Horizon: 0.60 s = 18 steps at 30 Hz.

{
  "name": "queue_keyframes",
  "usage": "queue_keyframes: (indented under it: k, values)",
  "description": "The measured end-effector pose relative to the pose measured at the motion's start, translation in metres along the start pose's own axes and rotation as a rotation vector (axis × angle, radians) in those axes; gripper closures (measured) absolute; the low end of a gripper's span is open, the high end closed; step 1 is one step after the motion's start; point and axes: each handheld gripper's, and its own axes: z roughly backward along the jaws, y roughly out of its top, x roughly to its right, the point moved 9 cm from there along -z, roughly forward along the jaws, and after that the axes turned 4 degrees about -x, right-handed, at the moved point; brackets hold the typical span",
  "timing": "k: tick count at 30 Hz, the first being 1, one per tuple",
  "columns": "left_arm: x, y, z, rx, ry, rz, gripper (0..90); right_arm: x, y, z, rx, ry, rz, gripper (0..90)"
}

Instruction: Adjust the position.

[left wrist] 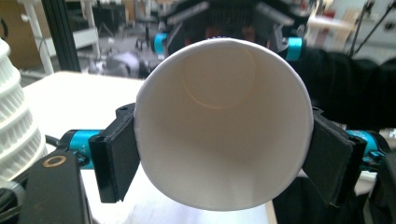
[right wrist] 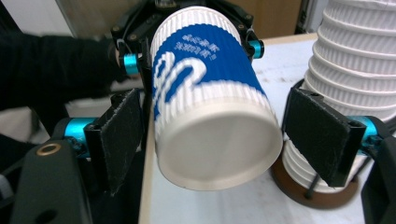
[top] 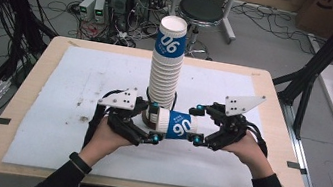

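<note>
left gripper [top: 153,123] clamps paper cup [top: 177,125] at rim; right gripper [top: 196,125] released, pads off base. keep cup level, avoid bumping cup stack [top: 166,68] when withdrawing right.

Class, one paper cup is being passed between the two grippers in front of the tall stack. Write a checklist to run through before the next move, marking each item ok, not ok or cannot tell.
1. Left gripper pads press the cup at its rim: ok.
2. Right gripper pads stand apart from the cup's base end: ok.
3. Cup shape sound, rim round, no crushing: ok.
4. Cup lies level, mouth towards the left gripper: ok.
5. Stack of cups upright on its brown base: ok.
6. Room between the held cup and the stack: cannot tell.
</note>
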Motion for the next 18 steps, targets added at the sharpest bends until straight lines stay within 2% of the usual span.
queue_keyframes:
  k: [3,7,12,13,18]
  values:
    - [0.000,-0.002,-0.002,-0.026,0.001,-0.008,21.5,-0.001,-0.005,-0.003,-0.086,-0.038,0.054,20.3]
    - [0.001,-0.004,-0.005,-0.045,-0.001,-0.013,21.5,-0.003,-0.013,-0.011,-0.158,-0.041,0.073,20.3]
    - [0.002,-0.003,-0.006,-0.031,-0.007,-0.007,21.5,-0.001,-0.014,-0.016,-0.159,-0.044,0.062,22.1]
    - [0.002,-0.003,-0.006,-0.031,-0.004,-0.009,21.5,-0.002,-0.014,-0.017,-0.153,-0.030,0.062,27.0]
    - [0.002,-0.001,-0.005,-0.008,-0.003,-0.007,19.3,-0.002,-0.016,-0.018,-0.139,0.004,0.062,28.5]
